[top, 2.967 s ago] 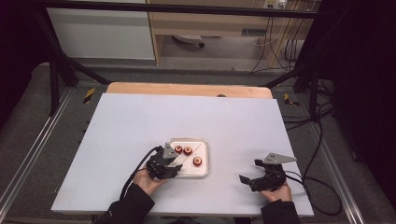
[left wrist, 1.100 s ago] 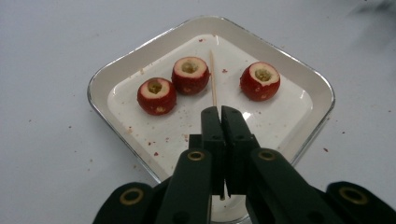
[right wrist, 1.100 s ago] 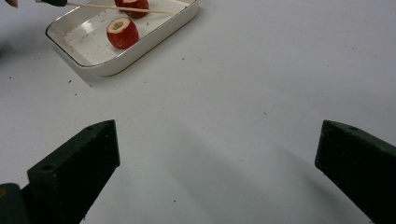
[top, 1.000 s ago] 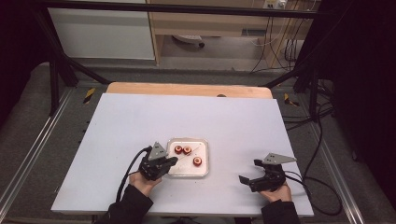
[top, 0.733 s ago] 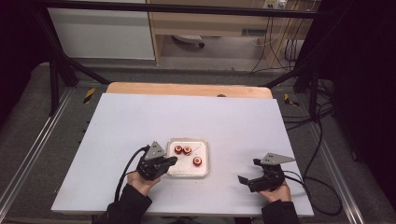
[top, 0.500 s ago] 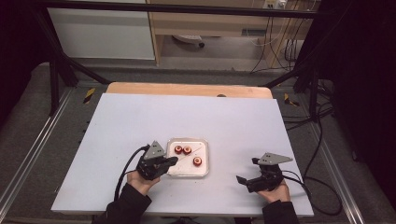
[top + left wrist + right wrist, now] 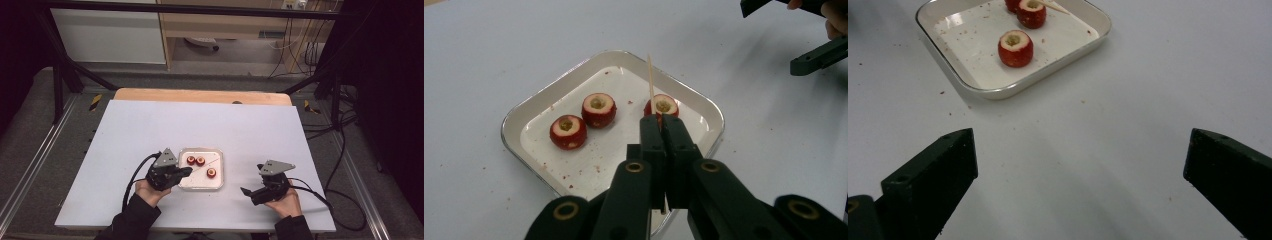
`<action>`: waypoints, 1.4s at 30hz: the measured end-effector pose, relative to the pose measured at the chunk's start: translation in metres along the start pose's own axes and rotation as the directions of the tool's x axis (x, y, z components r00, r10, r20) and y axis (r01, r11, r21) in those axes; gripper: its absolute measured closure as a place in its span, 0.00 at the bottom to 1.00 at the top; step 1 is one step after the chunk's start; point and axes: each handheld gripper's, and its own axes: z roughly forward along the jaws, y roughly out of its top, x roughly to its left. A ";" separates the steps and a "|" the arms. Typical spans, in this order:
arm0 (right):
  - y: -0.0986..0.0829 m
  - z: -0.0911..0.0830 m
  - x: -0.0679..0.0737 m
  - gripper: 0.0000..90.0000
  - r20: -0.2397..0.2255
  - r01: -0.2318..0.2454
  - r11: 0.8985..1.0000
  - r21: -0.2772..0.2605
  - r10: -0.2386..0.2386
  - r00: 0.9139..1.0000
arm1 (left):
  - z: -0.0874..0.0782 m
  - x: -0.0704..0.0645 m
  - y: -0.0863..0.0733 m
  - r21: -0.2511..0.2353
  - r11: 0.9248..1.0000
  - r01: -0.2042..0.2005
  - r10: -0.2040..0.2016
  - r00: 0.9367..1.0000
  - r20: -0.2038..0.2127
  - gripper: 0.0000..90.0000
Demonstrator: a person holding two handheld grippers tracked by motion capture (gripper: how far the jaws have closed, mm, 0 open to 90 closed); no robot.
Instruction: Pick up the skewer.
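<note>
The left gripper (image 7: 663, 122) has its jaws pressed together on a thin wooden stick (image 7: 650, 82), which rises over a white square tray (image 7: 519, 119) on the white table (image 7: 200, 125). Three cored red fruits lie in the tray: two (image 7: 568, 132) (image 7: 598, 109) side by side, a third (image 7: 663, 106) apart beside the stick. The right gripper (image 7: 1078, 165) rests near the tray's right side, jaws spread wide and holding nothing.

White table (image 7: 150, 125), tan wood strip along its far edge. Silvery-rimmed white tray (image 7: 526, 112) speckled with red crumbs. Three red fruits (image 7: 598, 109) with pale cream cut tops, greenish cores. Pale tan skewer (image 7: 650, 85). Both grippers black; grey plate (image 7: 276, 167) on each.
</note>
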 end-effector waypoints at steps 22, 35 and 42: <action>0.040 0.016 0.033 0.21 0.010 0.323 0.943 0.075 -0.325 0.946 | 0.025 -0.030 0.030 0.086 0.987 -0.134 0.125 0.987 0.105 0.99; 0.038 0.021 0.039 0.48 -0.015 0.474 0.872 0.118 -0.476 0.879 | 0.044 -0.045 0.042 0.120 0.976 -0.180 0.161 0.975 0.154 0.99; 0.034 0.021 0.041 0.63 -0.018 0.582 0.803 0.127 -0.585 0.811 | 0.052 -0.053 0.043 0.137 0.969 -0.204 0.179 0.968 0.175 0.99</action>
